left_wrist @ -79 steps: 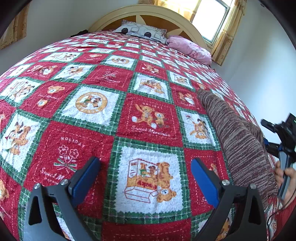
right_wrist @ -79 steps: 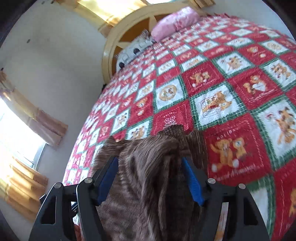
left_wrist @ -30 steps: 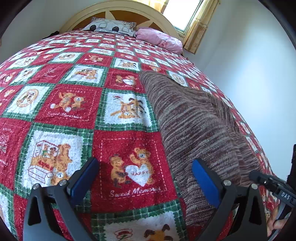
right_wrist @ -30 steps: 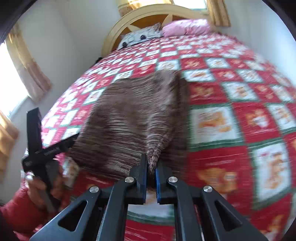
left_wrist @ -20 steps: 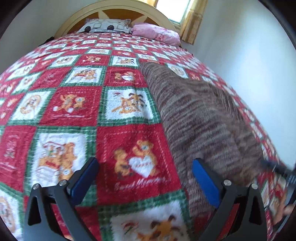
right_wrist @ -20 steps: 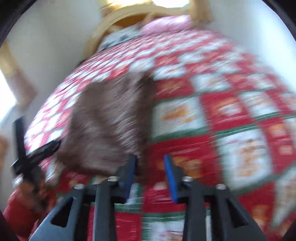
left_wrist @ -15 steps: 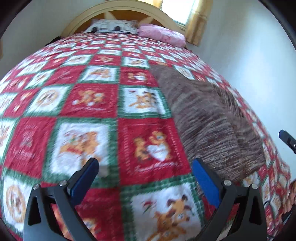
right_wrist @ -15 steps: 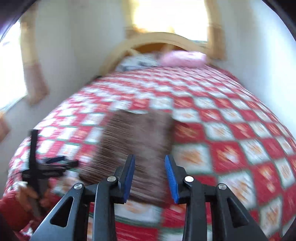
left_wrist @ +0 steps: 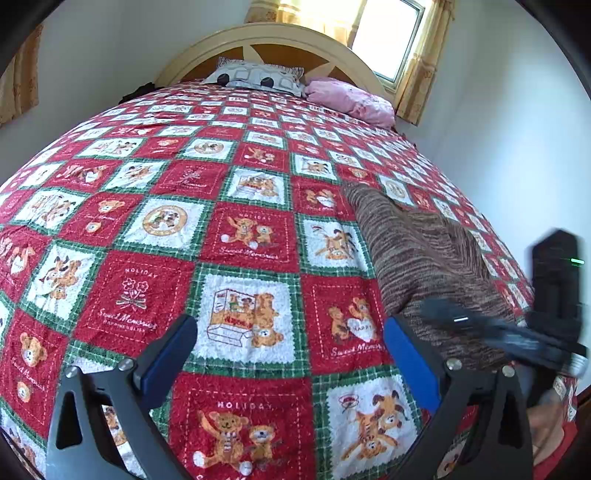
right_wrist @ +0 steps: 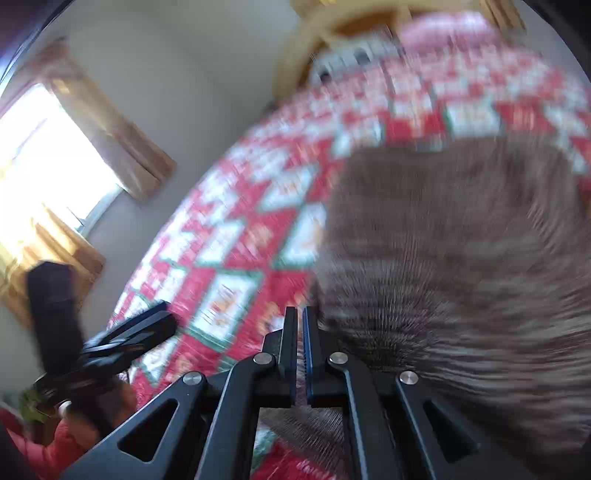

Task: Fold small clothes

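At the near edge of the bed, in the left wrist view: left gripper noted released, jaws wide, nothing between them, poised over bare patchwork quilt

Just beside it on the right: brown knit garment found lying flat along the quilt's right side, near end towards the cameras, apart from the left gripper

In the right wrist view: right gripper found clenched, jaws all but meeting at the near left corner of the garment. Judged to be closing on that corner, though no fabric confirmed between the pads

Step in hand, as judged: securing a near corner ahead of fold 1. No fold seen completed

Next move calls for: confirming the pinch on the right; bringing the left gripper across to the garment's other near corner or edge; then carrying both corners over towards the far end so the edges meet

Further off: 2 pillows, 1 patterned grey and 1 pink, against a cream headboard; window beyond

Hard to make out: right wrist view heavily blurred; garment type, sleeves and seams unreadable; its right edge cut off in both views; right gripper smeared in the left view
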The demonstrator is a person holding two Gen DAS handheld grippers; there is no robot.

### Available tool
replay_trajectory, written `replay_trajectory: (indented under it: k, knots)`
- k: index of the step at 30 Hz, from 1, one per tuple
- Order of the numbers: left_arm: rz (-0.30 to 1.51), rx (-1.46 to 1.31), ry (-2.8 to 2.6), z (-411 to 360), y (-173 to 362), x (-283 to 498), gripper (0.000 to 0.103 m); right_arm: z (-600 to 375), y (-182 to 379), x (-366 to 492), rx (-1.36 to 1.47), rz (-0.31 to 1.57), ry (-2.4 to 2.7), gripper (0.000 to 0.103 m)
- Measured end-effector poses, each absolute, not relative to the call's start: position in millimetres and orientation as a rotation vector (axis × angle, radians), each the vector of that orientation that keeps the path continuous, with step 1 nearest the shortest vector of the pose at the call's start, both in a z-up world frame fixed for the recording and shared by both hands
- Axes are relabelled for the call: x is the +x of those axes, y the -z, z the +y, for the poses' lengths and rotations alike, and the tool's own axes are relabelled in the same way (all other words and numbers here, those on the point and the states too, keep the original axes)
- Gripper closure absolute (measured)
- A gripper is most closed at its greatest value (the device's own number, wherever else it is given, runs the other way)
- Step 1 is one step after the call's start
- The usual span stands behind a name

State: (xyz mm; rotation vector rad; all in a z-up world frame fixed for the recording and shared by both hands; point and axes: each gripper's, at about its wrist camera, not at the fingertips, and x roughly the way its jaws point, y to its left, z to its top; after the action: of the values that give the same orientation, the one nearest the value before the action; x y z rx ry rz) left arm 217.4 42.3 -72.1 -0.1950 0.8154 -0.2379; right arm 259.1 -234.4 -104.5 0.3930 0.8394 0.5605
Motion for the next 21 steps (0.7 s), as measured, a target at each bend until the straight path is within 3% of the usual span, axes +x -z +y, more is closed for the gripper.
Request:
replay_trajectory:
  k: [3,6,12,16,21]
  knots:
    - [0.833,-0.228,0.25,38,77,225,0.0,-254,88,253,0.404,0.753,-0.418,0.099]
    - [0.844,-0.257,0.272,31,78,225,0.0,-238,120,289,0.311,0.943,-0.367,0.099]
    - [0.856,-0.208,0.268,20,73,223,0.0,-242,127,302,0.333,0.903,-0.373,0.1]
    - [0.84,-0.205,0.266,21,69,223,0.0,-242,104,272,0.366,0.868,-0.445,0.1]
    - [0.864,-0.228,0.294,1,70,240,0.0,-230,125,228,0.356,0.927,-0.469,0.095]
